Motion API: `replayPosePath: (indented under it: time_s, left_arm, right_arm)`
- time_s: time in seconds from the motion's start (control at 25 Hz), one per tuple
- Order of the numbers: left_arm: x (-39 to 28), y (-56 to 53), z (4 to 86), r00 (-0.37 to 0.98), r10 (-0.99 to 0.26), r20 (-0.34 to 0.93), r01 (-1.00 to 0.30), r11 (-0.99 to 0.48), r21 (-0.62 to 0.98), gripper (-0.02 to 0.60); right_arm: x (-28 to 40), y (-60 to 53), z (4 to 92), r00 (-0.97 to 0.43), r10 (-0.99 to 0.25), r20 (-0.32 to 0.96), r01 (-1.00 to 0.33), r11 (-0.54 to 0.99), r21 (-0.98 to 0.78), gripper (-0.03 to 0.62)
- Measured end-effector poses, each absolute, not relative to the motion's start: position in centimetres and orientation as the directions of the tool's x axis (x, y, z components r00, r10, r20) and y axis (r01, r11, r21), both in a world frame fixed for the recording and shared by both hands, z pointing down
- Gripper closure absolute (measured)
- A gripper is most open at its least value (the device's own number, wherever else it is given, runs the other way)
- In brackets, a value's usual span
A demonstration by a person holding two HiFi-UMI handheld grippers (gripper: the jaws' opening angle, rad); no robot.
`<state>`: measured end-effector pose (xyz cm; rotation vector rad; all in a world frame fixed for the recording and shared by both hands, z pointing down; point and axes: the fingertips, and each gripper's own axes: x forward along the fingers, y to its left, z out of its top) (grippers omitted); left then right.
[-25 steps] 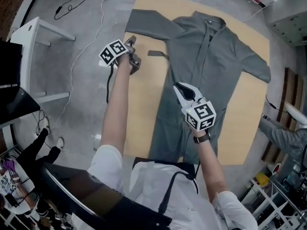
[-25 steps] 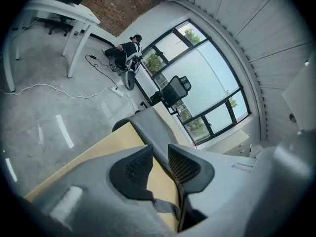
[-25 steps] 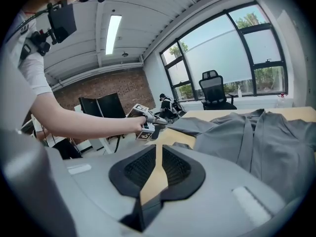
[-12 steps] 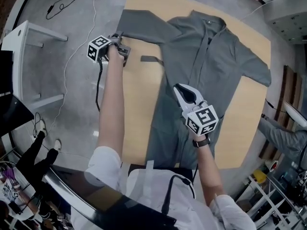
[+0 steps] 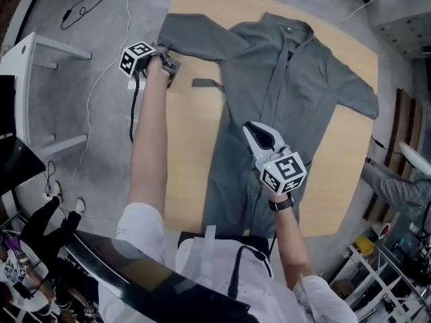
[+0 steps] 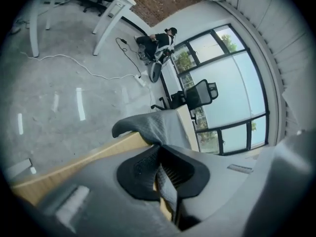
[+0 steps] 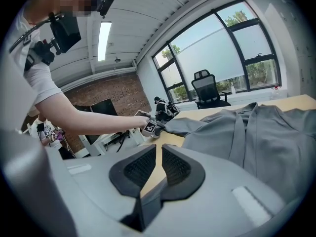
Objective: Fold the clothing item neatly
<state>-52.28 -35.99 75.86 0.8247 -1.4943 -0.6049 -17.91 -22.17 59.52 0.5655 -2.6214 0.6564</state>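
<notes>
nearest: right claw, narrow, pads almost together with nothing between them, held over the lower half of a grey long-sleeved garment. spread flat and front up on a pale wooden table, collar at the far end, both sleeves out to the sides. farther off, at the table's left edge: left claw, just closed down, pinching the end of the sleeve on that side. beyond, grey floor with a trailing white cable.

A garment lies spread on the bench, left gripper at its sleeve end, right gripper above its middle.
</notes>
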Motion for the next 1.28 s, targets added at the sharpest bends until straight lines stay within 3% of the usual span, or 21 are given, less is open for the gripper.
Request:
replayPosePath:
  time_s: [0.28, 0.44, 0.6, 0.76, 0.88, 1.08, 1.28]
  left_arm:
    - [-48.1, -37.8, 65.8, 0.035, -0.897, 0.441, -0.509, 0.364, 0.78, 0.569]
    - [-41.7, -38.3, 59.7, 0.107, -0.91, 0.4, -0.767, 0.18, 0.616, 0.569]
    - [-31.4, -38.5, 56.7, 0.27, -0.87, 0.412, -0.915, -0.099, 0.39, 0.569]
    - [-20.9, -37.9, 58.7, 0.415, -0.762, 0.498, -0.91, -0.361, 0.205, 0.569]
    - [-15.2, -37.3, 62.9, 0.462, -0.672, 0.579, -0.873, -0.459, 0.164, 0.569]
    - [-10.5, -36.4, 70.2, 0.435, -0.532, 0.726, -0.863, -0.475, 0.17, 0.569]
    - [-9.8, -34.9, 74.5, 0.425, -0.442, 0.79, -0.866, -0.452, 0.213, 0.566]
  right_arm:
    - [-14.1, -23.1, 58.8, -0.826, -0.375, 0.42, -0.533, 0.761, -0.369, 0.553]
    - [-11.7, -23.2, 57.3, -0.81, -0.432, 0.397, -0.569, 0.741, -0.356, 0.553]
    - [-8.1, -23.5, 55.9, -0.783, -0.491, 0.382, -0.613, 0.713, -0.341, 0.553]
    - [-3.9, -24.0, 54.7, -0.736, -0.572, 0.362, -0.676, 0.654, -0.341, 0.553]
    - [-1.1, -24.3, 54.6, -0.703, -0.612, 0.362, -0.711, 0.614, -0.343, 0.553]
    - [1.8, -24.5, 54.5, -0.668, -0.643, 0.375, -0.744, 0.564, -0.359, 0.553]
    - [3.1, -24.4, 54.9, -0.656, -0.656, 0.374, -0.753, 0.536, -0.38, 0.556]
